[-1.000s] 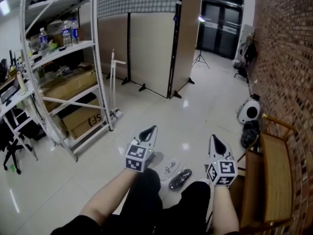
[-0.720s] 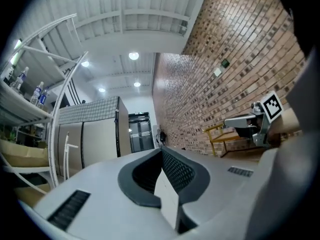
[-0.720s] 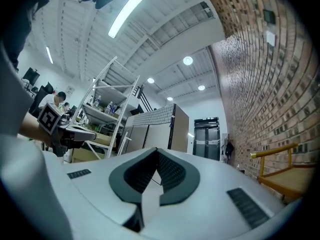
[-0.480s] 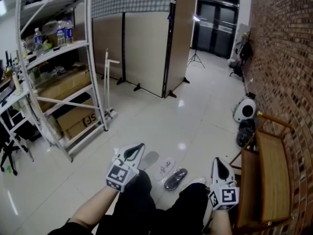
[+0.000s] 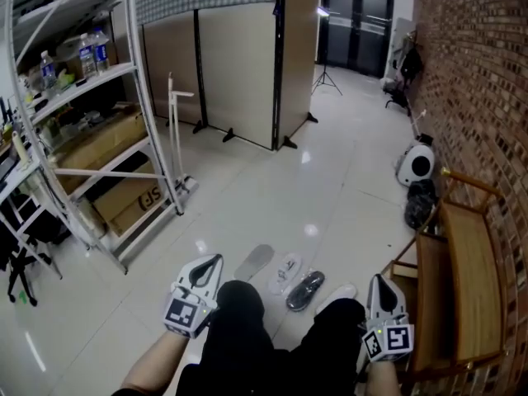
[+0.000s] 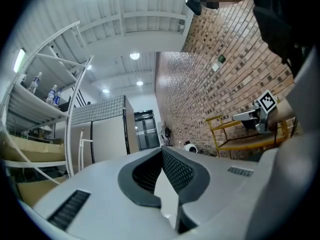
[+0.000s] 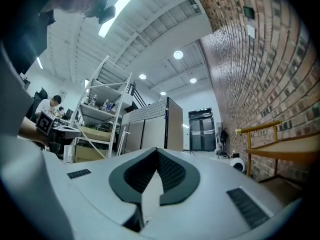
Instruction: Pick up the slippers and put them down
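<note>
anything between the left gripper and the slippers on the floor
In the head view, the person's black-trousered left knee bulges between the shut left gripper and the white slipper and dark grey slipper on the floor; nothing else does.

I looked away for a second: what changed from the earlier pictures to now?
The left claw and right claw sank and drew apart toward the person's sides, both shut and empty. Nothing was gripped or released. The slippers stayed on the floor.

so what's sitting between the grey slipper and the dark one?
A white slipper lies on the floor between the grey slipper and the dark slipper. Only the head view shows it.
</note>
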Demonstrator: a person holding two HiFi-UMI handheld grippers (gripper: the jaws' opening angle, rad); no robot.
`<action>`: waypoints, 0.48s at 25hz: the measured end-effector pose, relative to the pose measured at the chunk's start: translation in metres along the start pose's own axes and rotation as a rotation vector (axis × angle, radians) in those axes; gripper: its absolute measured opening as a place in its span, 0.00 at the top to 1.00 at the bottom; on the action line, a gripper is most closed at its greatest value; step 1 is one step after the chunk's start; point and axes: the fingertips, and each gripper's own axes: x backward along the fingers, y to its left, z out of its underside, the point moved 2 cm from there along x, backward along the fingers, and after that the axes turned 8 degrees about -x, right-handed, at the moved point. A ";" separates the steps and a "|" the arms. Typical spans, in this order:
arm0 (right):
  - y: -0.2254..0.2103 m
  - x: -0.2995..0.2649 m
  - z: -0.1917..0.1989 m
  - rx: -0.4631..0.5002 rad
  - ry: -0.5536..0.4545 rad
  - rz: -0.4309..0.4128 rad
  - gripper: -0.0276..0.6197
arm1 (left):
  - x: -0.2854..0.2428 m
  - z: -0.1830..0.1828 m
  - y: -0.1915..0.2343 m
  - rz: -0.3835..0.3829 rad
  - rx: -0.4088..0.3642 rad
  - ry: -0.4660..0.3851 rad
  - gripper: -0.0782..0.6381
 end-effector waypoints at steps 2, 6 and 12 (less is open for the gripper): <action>-0.002 0.001 0.007 -0.001 0.012 0.011 0.94 | 0.002 0.002 0.001 -0.003 0.000 0.005 0.89; 0.006 -0.002 0.008 0.013 0.013 0.013 0.94 | 0.004 0.006 0.002 -0.011 0.029 0.010 0.89; -0.001 -0.005 0.016 -0.005 0.023 0.028 0.94 | 0.006 0.013 -0.010 0.027 0.066 0.000 0.89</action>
